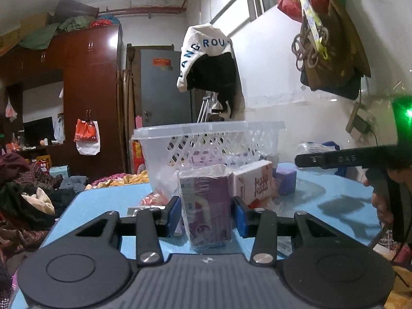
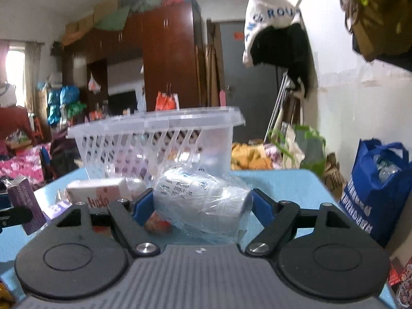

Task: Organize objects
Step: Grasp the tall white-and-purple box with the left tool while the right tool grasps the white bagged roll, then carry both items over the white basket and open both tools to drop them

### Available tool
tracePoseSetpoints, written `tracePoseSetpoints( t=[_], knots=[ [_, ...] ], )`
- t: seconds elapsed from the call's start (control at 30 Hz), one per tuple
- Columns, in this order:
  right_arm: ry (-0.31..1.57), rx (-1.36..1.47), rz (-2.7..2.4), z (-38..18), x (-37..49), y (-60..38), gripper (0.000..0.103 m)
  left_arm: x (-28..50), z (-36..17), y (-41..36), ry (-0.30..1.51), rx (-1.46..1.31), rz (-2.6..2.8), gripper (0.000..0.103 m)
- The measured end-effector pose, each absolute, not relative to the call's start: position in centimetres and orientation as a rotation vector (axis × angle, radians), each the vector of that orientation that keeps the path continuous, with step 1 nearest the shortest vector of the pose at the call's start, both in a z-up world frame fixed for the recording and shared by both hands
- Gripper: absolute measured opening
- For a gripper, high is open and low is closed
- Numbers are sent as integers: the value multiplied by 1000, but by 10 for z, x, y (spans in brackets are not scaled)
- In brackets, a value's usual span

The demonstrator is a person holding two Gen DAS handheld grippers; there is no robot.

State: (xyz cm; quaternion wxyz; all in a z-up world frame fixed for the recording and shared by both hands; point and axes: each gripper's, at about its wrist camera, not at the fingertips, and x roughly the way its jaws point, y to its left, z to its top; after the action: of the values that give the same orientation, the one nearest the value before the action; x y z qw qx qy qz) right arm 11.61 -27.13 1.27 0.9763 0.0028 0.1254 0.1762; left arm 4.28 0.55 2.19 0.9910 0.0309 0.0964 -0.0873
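1 basket [image 1: 206, 134], 3 boxes [image 1: 206, 200], 1 btl [image 2: 200, 200]

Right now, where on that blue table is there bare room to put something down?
Bare blue table lies right of the white basket, toward the far corner, and at the near-left edge in the left view. The middle, around the pink carton and purple box, is crowded.

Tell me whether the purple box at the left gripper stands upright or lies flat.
Upright: the purple box stands on end on the blue table, taller than wide, between the left gripper pads.

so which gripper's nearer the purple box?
Left. The left gripper has the purple box between its jaws; the right gripper is off to its right, around a wrapped bottle.
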Motion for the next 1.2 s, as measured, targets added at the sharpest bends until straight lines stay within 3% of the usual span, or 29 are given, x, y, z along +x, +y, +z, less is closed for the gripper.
tracePoseSetpoints(
  t=[0.73,1.0,1.2],
  knots=[
    [140,64,388,54,104,-280,81,47,63,25,98,13,-172,47],
    [128,-77,385,97,167,-225,81,143,134,35,169,-126,-265,47],
    [208,-126,373,97,230,-198,81,230,142,33,306,-203,-253,47]
  ],
)
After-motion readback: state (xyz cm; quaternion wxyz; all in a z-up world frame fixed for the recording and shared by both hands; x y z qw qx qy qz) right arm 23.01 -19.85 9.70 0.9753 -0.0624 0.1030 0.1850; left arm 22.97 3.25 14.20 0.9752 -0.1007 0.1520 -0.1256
